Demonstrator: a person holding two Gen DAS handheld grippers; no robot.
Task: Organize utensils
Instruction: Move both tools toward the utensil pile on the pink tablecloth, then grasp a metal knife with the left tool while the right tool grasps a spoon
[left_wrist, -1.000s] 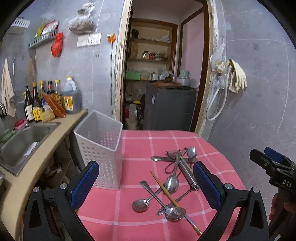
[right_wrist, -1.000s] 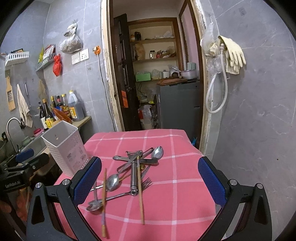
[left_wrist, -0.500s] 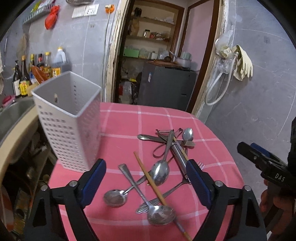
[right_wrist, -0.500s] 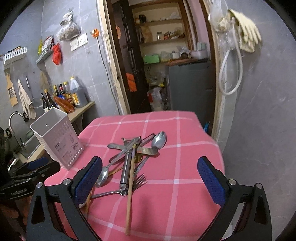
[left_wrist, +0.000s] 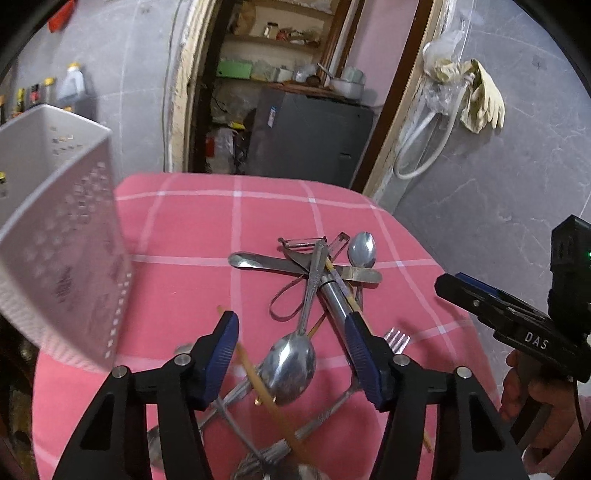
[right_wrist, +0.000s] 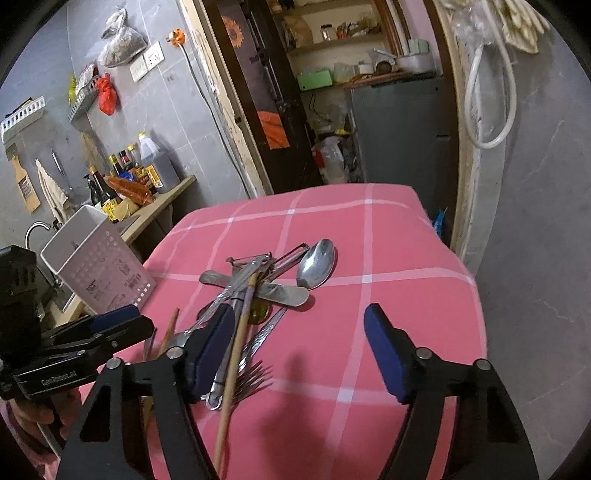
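A pile of metal utensils lies on the pink checked table (left_wrist: 184, 229): a large spoon (left_wrist: 291, 363), a small spoon (left_wrist: 362, 249), a butter knife (left_wrist: 280, 262), a peeler (left_wrist: 303, 245), a fork (right_wrist: 251, 376) and wooden chopsticks (right_wrist: 236, 354). My left gripper (left_wrist: 291, 343) hovers low over the large spoon and one chopstick (left_wrist: 255, 373). Its jaws are closing and the pads touch nothing. My right gripper (right_wrist: 299, 347) is also closing, with a chopstick and the fork near its left finger and no grip. A white perforated holder (left_wrist: 62, 258) (right_wrist: 96, 269) stands at the table's left.
A counter with bottles (right_wrist: 125, 173) and a sink tap (right_wrist: 35, 229) runs along the left wall. Behind the table an open doorway shows a grey cabinet (left_wrist: 310, 136). Rubber gloves (left_wrist: 480, 99) hang on the right wall. Each gripper is seen from the side in the other's view.
Both grippers have come down and forward onto the utensil pile, tilting more downward. Both pairs of jaws have narrowed. The utensils have not moved.
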